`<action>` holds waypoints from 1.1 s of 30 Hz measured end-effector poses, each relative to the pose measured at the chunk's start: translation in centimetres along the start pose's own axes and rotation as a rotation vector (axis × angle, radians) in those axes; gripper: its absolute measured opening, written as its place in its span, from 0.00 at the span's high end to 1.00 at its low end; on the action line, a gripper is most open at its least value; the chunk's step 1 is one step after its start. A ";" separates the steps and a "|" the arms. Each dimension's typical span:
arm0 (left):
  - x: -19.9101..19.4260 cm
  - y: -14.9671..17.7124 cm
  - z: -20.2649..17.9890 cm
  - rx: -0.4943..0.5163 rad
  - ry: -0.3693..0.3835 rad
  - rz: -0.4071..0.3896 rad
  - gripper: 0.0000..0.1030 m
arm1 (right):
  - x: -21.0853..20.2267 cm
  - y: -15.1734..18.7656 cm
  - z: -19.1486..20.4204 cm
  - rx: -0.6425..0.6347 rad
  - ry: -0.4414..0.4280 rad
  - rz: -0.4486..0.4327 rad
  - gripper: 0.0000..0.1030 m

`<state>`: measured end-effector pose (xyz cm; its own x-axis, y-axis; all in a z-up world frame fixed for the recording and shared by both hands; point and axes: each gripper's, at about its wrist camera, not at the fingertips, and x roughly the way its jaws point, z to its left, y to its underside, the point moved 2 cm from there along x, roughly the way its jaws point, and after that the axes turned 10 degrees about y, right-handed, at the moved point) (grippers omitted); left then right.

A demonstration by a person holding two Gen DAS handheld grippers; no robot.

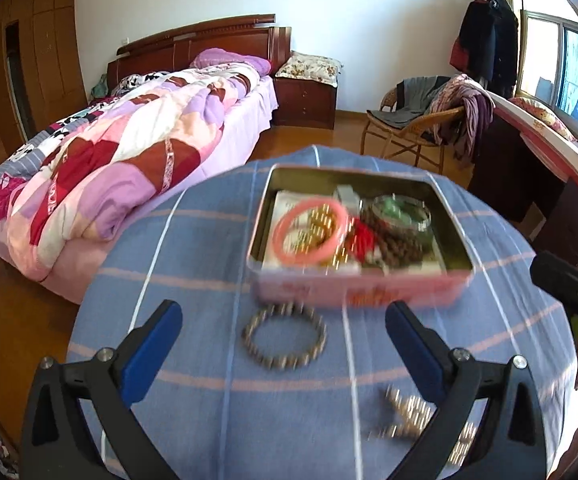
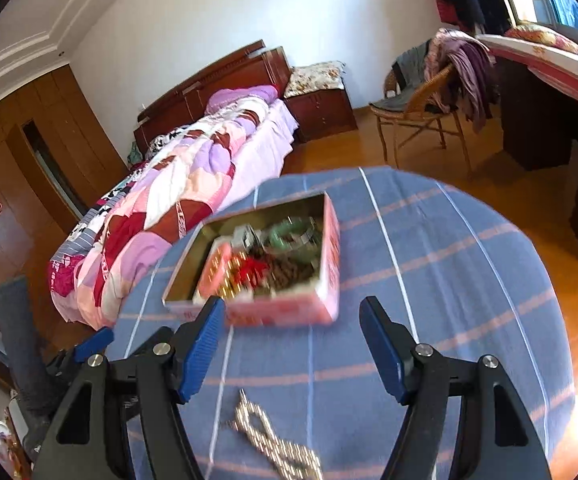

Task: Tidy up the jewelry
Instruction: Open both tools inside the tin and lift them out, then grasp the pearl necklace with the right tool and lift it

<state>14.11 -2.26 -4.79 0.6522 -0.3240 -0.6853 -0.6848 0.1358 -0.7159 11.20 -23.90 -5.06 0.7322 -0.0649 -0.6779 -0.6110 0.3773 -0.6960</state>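
With both the left gripper (image 1: 285, 344) and the right gripper (image 2: 293, 344) spread wide and empty, the light, slippery beaded bracelet (image 1: 284, 336) is best pinched across one side of its ring

Left tongs (image 1: 283, 320): two glossy black arms, each with a triangular cut-out near its base, tipped with deep blue pads (image 1: 157, 344). Silver round screw heads sit at the arm joints, two a side. Right tongs (image 2: 291, 332) look the same: black arms, triangular slots, silver screws, and blue ribbed pads (image 2: 203, 344) with fine grooves on the inner faces.
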 end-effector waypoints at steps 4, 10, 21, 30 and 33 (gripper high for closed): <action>-1.0 2.5 0.5 -0.015 -0.004 0.021 0.00 | -0.4 2.3 -0.7 -0.004 0.013 0.038 0.32; -1.6 5.3 0.4 0.004 -0.010 0.054 0.00 | -1.3 5.2 -1.3 -0.039 0.024 0.064 0.32; -2.9 8.1 1.1 0.019 -0.019 0.063 0.00 | -1.9 7.9 -1.1 -0.145 0.050 0.074 0.32; -2.7 8.7 2.2 -0.001 -0.031 0.083 0.00 | -1.0 9.3 0.8 -0.222 0.024 0.114 0.32; -2.6 8.7 2.3 -0.004 -0.039 0.095 0.00 | -0.9 9.3 1.2 -0.231 0.020 0.114 0.32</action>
<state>7.18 1.91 -9.54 0.5964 -0.2728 -0.7549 -0.7454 0.1606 -0.6469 5.21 -19.27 -10.62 0.6497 -0.0534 -0.7583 -0.7436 0.1624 -0.6486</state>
